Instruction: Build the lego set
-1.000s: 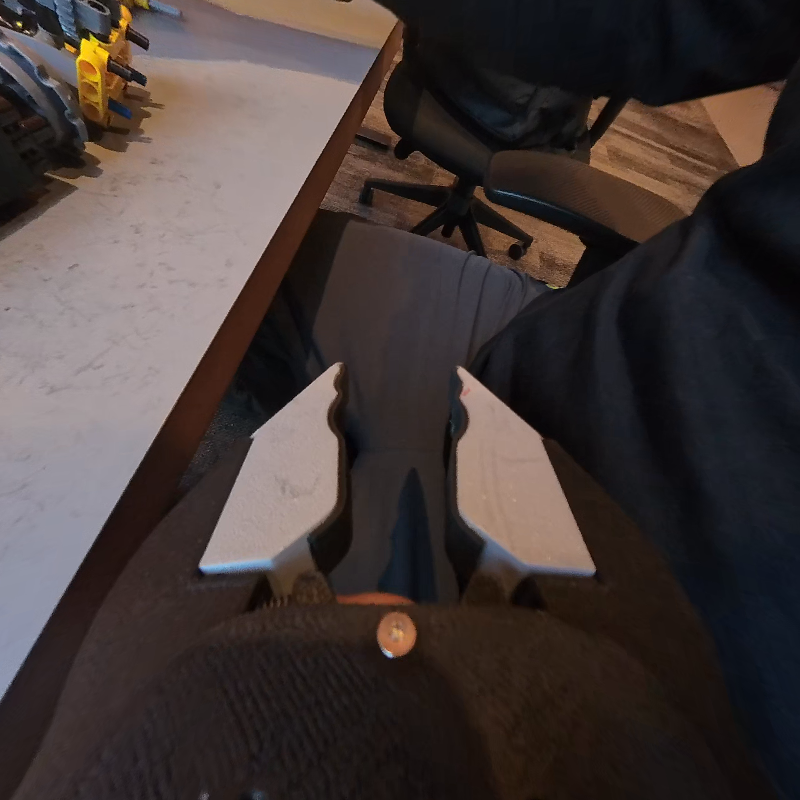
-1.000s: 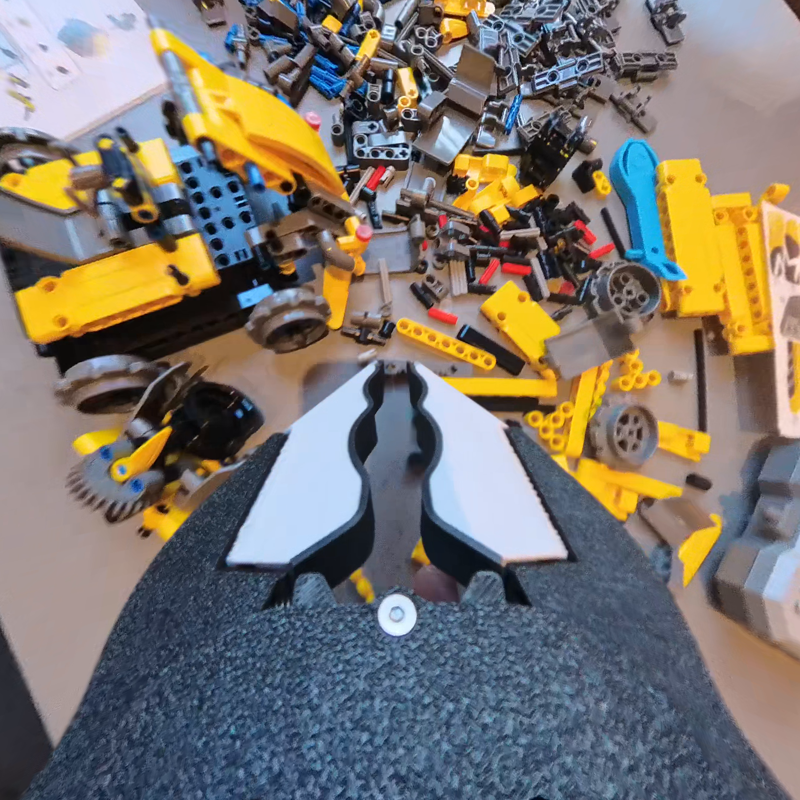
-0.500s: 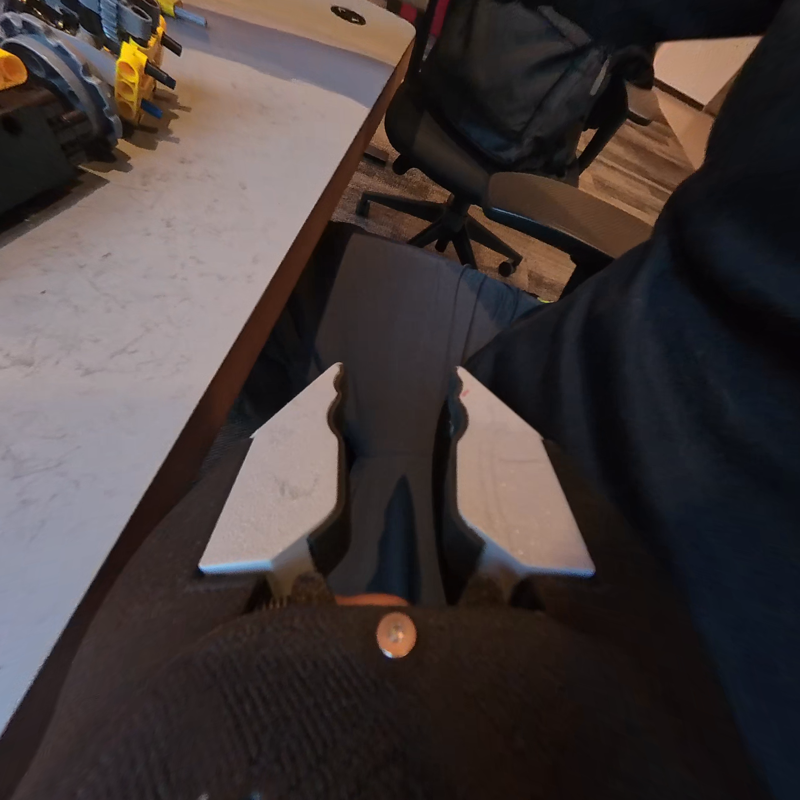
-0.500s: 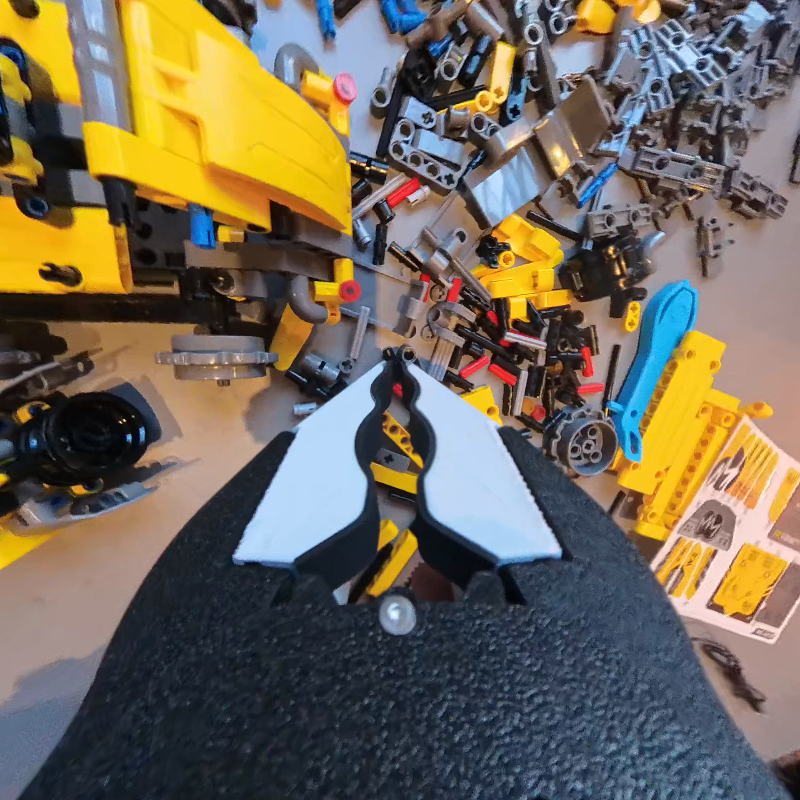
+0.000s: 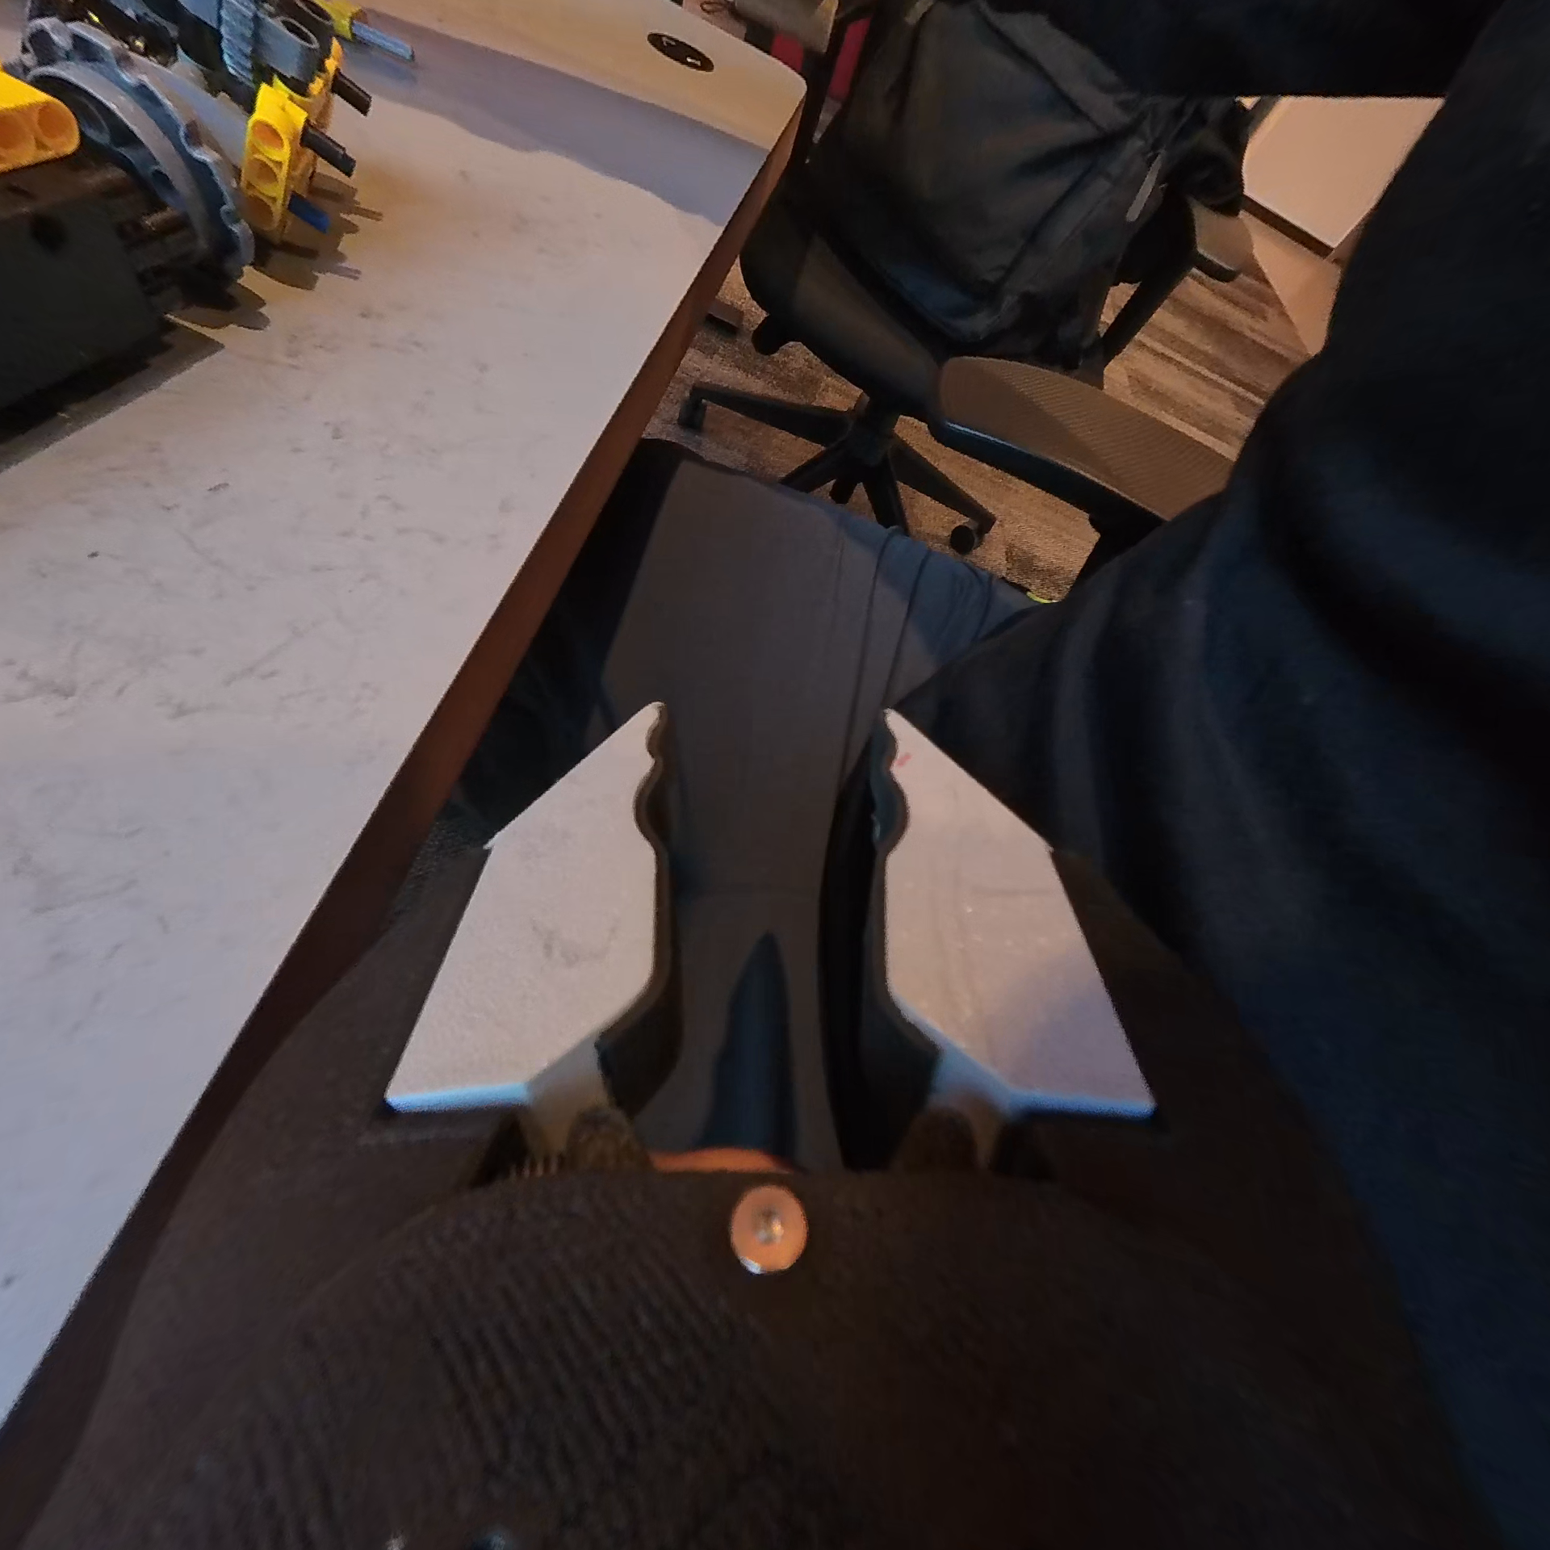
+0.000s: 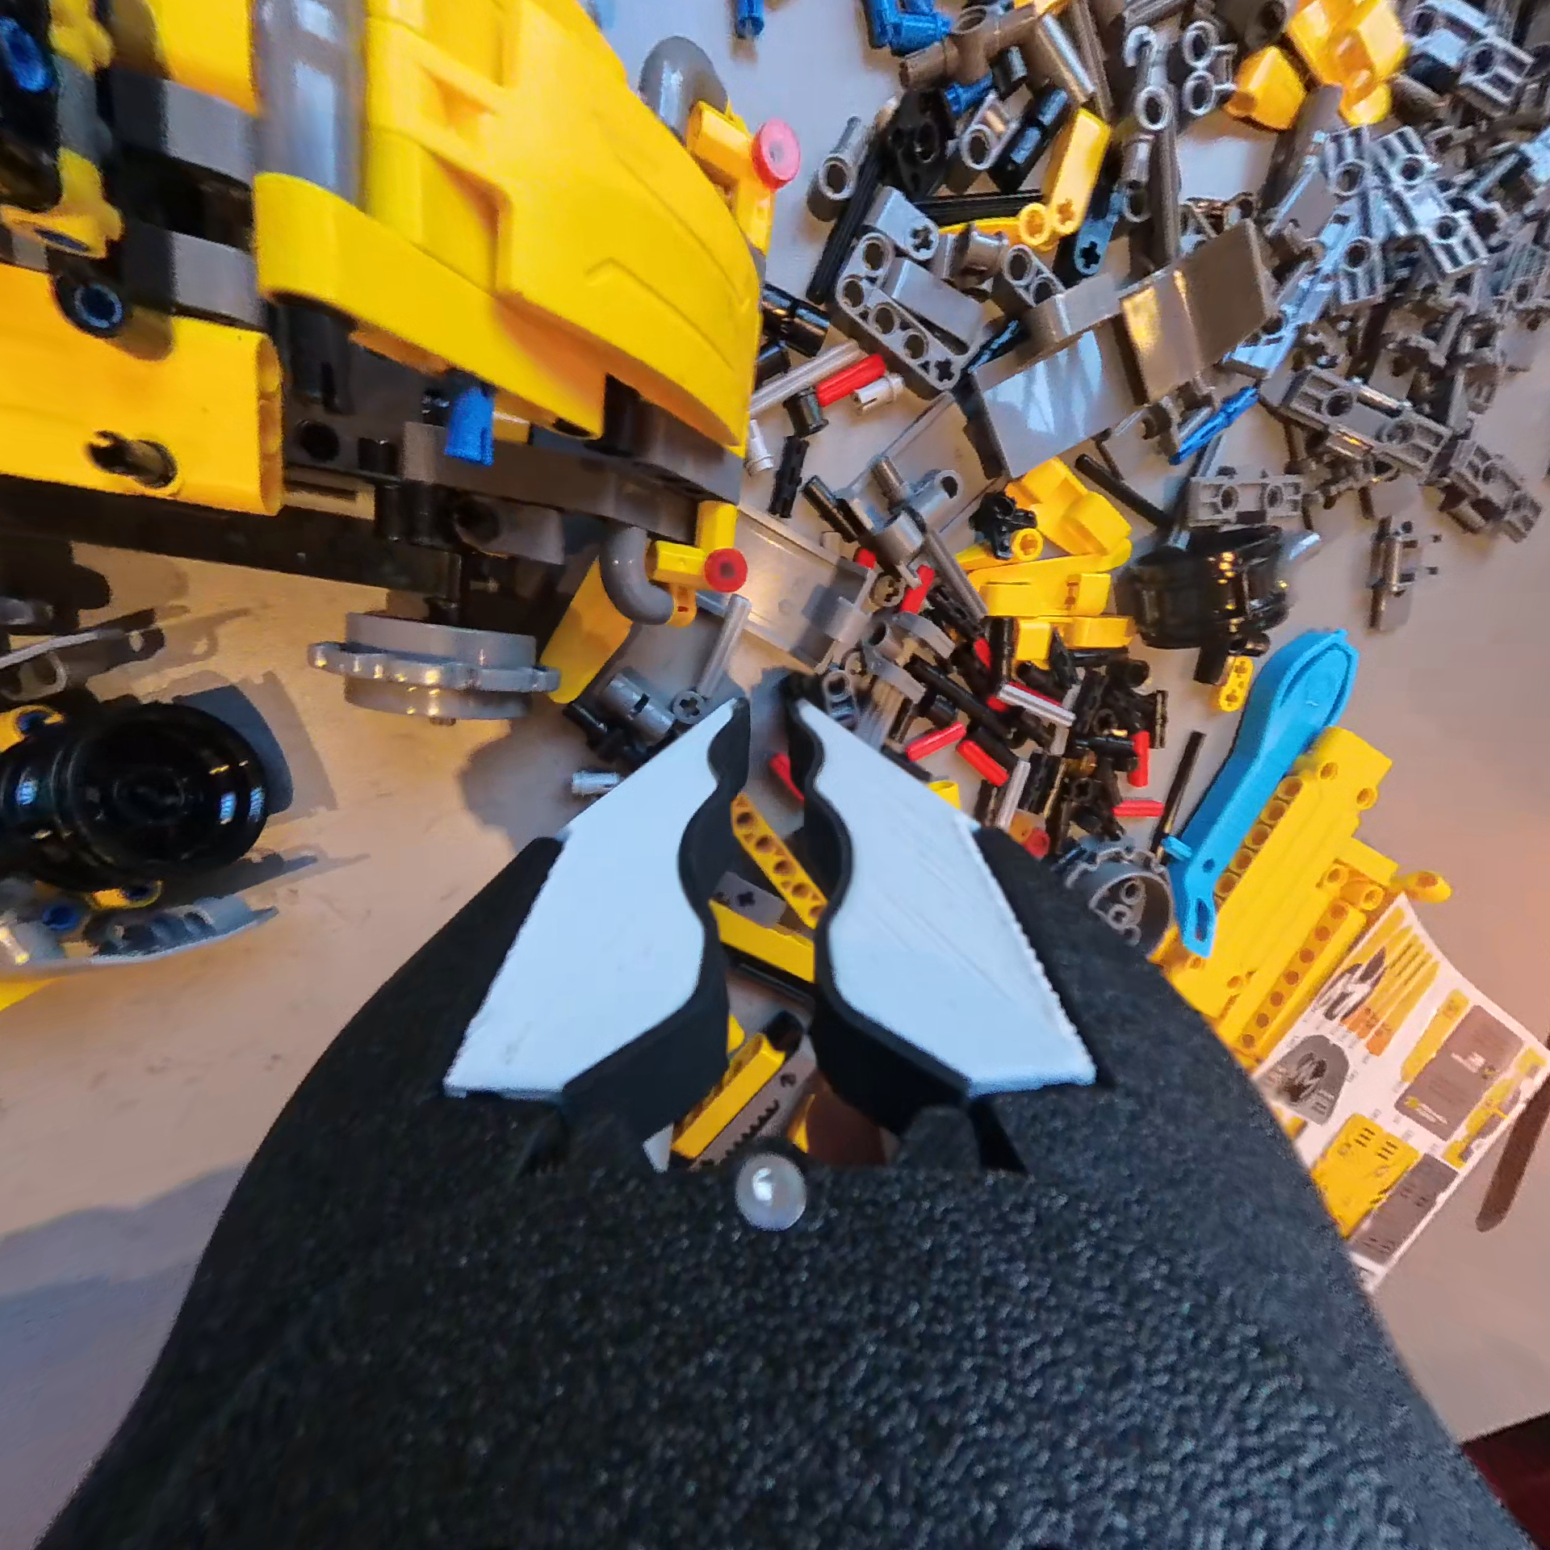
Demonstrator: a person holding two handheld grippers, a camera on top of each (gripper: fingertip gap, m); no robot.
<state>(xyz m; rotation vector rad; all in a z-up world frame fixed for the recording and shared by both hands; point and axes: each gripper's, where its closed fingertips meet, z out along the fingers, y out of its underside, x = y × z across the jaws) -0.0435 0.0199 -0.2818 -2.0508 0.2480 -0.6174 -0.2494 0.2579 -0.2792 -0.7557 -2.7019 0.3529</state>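
Note:
My right gripper [image 6: 769,711] hovers low over the table, at the near edge of a pile of loose building pieces [image 6: 1048,671]. Its jaws stand only a narrow gap apart, with nothing between them. A yellow holed beam [image 6: 772,855] lies on the table under the fingers. A large yellow and black model vehicle [image 6: 503,252] stands just left of the tips, with a grey toothed disc [image 6: 436,663] beneath it. My left gripper [image 5: 776,721] is open and empty. It is off the table's edge [image 5: 520,604], above a person's grey-clad leg [image 5: 755,587].
A blue tool-shaped piece [image 6: 1275,755] lies on a yellow block at the right, beside a printed sheet [image 6: 1409,1074]. A black wheel [image 6: 126,788] lies at the left. In the left wrist view, an office chair [image 5: 1048,419] carries a dark backpack [image 5: 1006,168], and a dark sleeve [image 5: 1300,755] fills the right. Some 30 cm of space lies between my two pairs of fingers. The left gripper is farther from the grey toothed disc [image 6: 436,663], some 25 cm, than the right, some 7 cm.
My right gripper has moved forward and closer to the model and the pile; its tips met half a second ago and now stand slightly apart. My left gripper has barely moved, tilting up slightly.

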